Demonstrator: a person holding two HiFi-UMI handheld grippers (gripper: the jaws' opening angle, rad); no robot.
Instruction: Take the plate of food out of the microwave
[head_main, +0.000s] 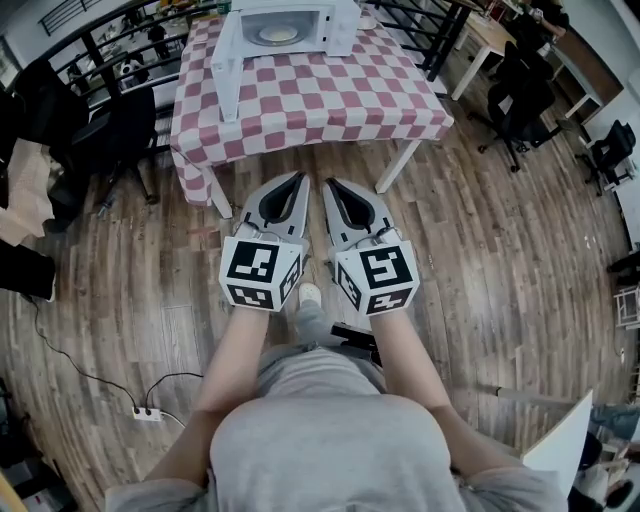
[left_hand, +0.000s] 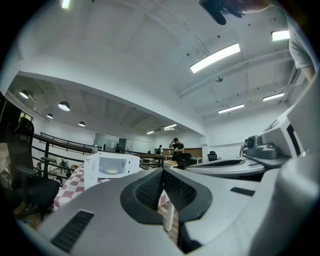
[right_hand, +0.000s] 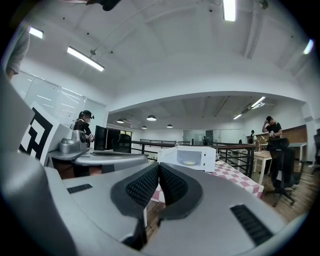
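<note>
While the red-and-white checked table carries the white box microwave with its door swung open, the grey left gripper and grey right gripper hang side by side short of it, both pinched shut on nothing. The round white plate of pale food lies inside the microwave.

White box-shaped microwave w/ open door: top & back cut off by head view's upper edge. Pale round plate inside is tiny, food on it too small to tell. Same for plate in left gripper view & plate in right gripper view. Red-and-white checked-cloth table: far legs hidden under tabletop. Person's legs mostly hidden behind grey-shirted torso.
</note>
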